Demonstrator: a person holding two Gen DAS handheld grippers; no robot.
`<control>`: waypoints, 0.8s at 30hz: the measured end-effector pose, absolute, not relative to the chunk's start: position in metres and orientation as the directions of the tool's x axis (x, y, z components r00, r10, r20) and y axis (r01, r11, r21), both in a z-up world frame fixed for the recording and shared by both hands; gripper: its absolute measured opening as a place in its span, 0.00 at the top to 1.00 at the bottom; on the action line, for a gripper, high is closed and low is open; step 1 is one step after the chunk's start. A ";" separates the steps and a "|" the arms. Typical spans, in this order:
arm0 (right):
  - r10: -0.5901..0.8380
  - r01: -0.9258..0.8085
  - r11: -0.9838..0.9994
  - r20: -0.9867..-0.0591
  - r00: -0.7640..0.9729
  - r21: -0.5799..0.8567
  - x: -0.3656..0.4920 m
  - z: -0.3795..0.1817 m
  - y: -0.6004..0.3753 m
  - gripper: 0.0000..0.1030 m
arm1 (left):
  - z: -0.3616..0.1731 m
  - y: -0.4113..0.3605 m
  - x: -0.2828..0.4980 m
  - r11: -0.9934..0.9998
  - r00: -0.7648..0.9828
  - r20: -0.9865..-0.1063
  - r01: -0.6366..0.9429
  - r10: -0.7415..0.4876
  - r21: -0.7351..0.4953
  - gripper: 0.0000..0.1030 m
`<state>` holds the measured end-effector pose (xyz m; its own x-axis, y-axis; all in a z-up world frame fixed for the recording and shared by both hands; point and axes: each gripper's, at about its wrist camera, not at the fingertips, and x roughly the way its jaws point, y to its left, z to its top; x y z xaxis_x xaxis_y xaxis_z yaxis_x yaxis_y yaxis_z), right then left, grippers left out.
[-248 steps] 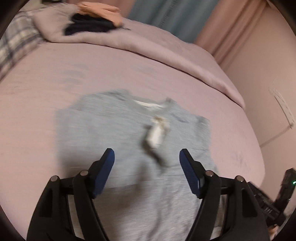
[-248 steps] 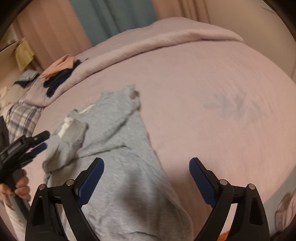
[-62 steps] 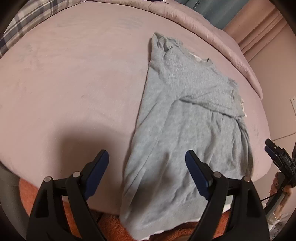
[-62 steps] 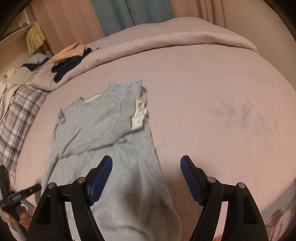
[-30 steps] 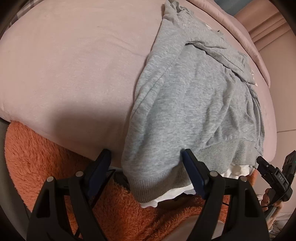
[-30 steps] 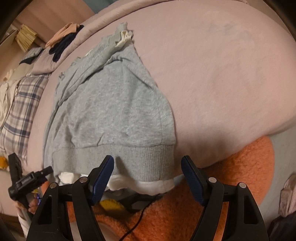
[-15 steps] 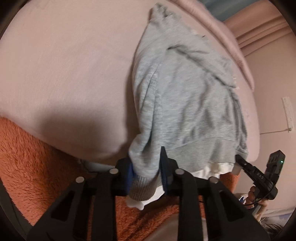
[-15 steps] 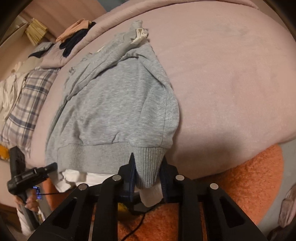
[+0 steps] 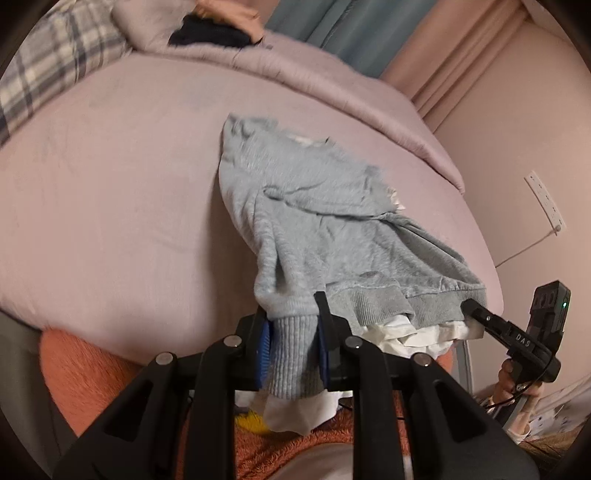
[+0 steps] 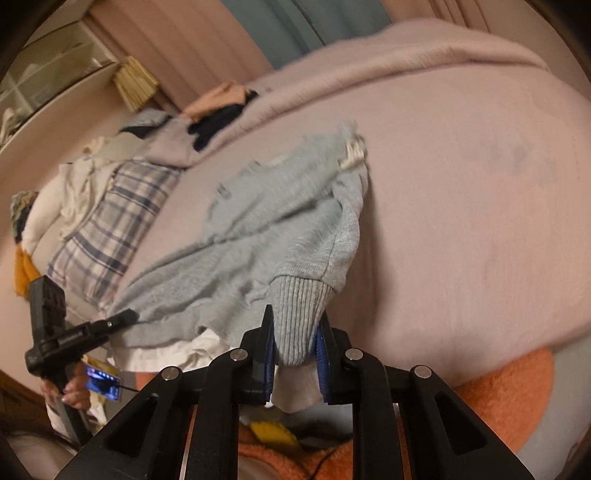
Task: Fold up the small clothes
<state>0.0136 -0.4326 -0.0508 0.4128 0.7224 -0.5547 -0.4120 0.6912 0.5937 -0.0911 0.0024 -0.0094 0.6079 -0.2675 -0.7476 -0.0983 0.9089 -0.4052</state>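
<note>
**Both grippers clamped on sweatshirt hem**

Left gripper (image 9: 291, 347): blue pads pinched tight on ribbed hem at one bottom corner of grey sweatshirt (image 9: 332, 229); right gripper (image 10: 295, 341): same, jaws closed on the ribbed hem at the other corner, w/ white under-layer (image 10: 295, 387) hanging below the pads; each gripper also shows in the other's view, tip at the hem edge. Hem is lifted off the near edge of the bed; rest of sweatshirt lies on pink bedspread (image 9: 110, 192), neck end farthest away, a sleeve folded across the chest; fabric rumpled btwn the two grips. Beyond: plaid pillow (image 10: 110, 229) on one side; dark & peach clothes (image 9: 218, 26) on rolled duvet at the far end. Orange fuzzy rug (image 10: 498, 391) below bed edge.
</note>
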 end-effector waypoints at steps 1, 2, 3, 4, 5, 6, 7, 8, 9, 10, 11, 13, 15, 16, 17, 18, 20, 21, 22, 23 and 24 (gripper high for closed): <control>0.728 -0.421 0.685 -0.540 0.422 0.594 0.013 -0.045 -0.433 0.81 | -0.005 0.002 -0.092 0.912 0.616 -0.741 -0.088 -0.266 -0.401 0.81; 0.732 -0.428 0.681 -0.532 0.426 0.594 0.011 -0.044 -0.431 0.81 | -0.002 0.001 -0.095 0.915 0.622 -0.737 -0.080 -0.264 -0.395 0.81; 0.742 -0.444 0.670 -0.515 0.429 0.595 0.010 -0.039 -0.431 0.81 | 0.001 0.001 -0.097 0.917 0.629 -0.732 -0.074 -0.261 -0.391 0.81; 0.749 -0.453 0.662 -0.506 0.429 0.597 0.011 -0.038 -0.431 0.81 | 0.002 0.001 -0.098 0.918 0.632 -0.730 -0.069 -0.262 -0.390 0.81; 0.757 -0.464 0.652 -0.494 0.427 0.600 0.010 -0.035 -0.431 0.81 | 0.005 0.002 -0.099 0.919 0.634 -0.726 -0.063 -0.265 -0.390 0.81; 0.766 -0.471 0.642 -0.483 0.424 0.604 0.009 -0.033 -0.431 0.81 | 0.007 0.003 -0.103 0.917 0.638 -0.722 -0.062 -0.267 -0.394 0.81; 0.770 -0.475 0.637 -0.478 0.423 0.607 0.009 -0.031 -0.430 0.81 | 0.008 0.002 -0.100 0.917 0.639 -0.721 -0.059 -0.269 -0.395 0.81; 0.773 -0.480 0.634 -0.472 0.424 0.607 0.007 -0.029 -0.430 0.81 | 0.010 0.002 -0.101 0.917 0.641 -0.719 -0.056 -0.270 -0.395 0.81; 0.775 -0.484 0.631 -0.467 0.426 0.606 0.006 -0.028 -0.431 0.81 | 0.011 0.002 -0.100 0.918 0.642 -0.718 -0.056 -0.268 -0.393 0.81; 0.777 -0.489 0.628 -0.462 0.427 0.606 0.006 -0.025 -0.431 0.81 | 0.014 0.001 -0.094 0.919 0.642 -0.718 -0.052 -0.269 -0.391 0.81; 0.781 -0.492 0.624 -0.456 0.428 0.607 0.004 -0.024 -0.432 0.81 | 0.017 0.002 -0.095 0.920 0.646 -0.714 -0.043 -0.272 -0.390 0.81; 0.790 -0.496 0.611 -0.439 0.428 0.617 0.003 -0.019 -0.436 0.81 | 0.027 0.003 -0.097 0.922 0.655 -0.704 -0.029 -0.274 -0.386 0.81; 0.793 -0.503 0.607 -0.425 0.437 0.615 0.000 -0.014 -0.438 0.81 | 0.036 0.006 -0.103 0.918 0.669 -0.687 -0.017 -0.283 -0.396 0.81; 0.790 -0.508 0.610 -0.421 0.445 0.608 -0.002 -0.010 -0.439 0.81 | 0.039 0.007 -0.103 0.918 0.674 -0.683 -0.016 -0.283 -0.397 0.81; 0.786 -0.514 0.615 -0.415 0.459 0.597 -0.005 -0.006 -0.440 0.81 | 0.042 0.008 -0.104 0.920 0.678 -0.680 -0.014 -0.279 -0.391 0.81; 0.786 -0.518 0.615 -0.407 0.465 0.595 -0.006 -0.003 -0.441 0.81 | 0.043 0.008 -0.105 0.924 0.683 -0.678 -0.011 -0.272 -0.382 0.81; 0.790 -0.522 0.608 -0.393 0.469 0.598 -0.007 0.001 -0.443 0.81 | 0.046 0.007 -0.104 0.932 0.686 -0.679 -0.005 -0.262 -0.364 0.81; 0.789 -0.523 0.609 -0.391 0.473 0.596 -0.007 0.002 -0.443 0.81 | 0.046 0.006 -0.104 0.932 0.684 -0.680 -0.002 -0.262 -0.361 0.81; 0.787 -0.524 0.613 -0.393 0.476 0.592 -0.007 0.002 -0.442 0.81 | 0.045 0.006 -0.102 0.934 0.683 -0.683 -0.001 -0.261 -0.358 0.81; 0.782 -0.524 0.619 -0.397 0.481 0.584 -0.006 0.003 -0.440 0.81 | 0.044 0.006 -0.100 0.935 0.682 -0.685 -0.002 -0.258 -0.354 0.81; 0.780 -0.524 0.622 -0.400 0.482 0.582 -0.004 0.002 -0.437 0.81 | 0.043 0.006 -0.098 0.937 0.681 -0.687 -0.005 -0.253 -0.350 0.81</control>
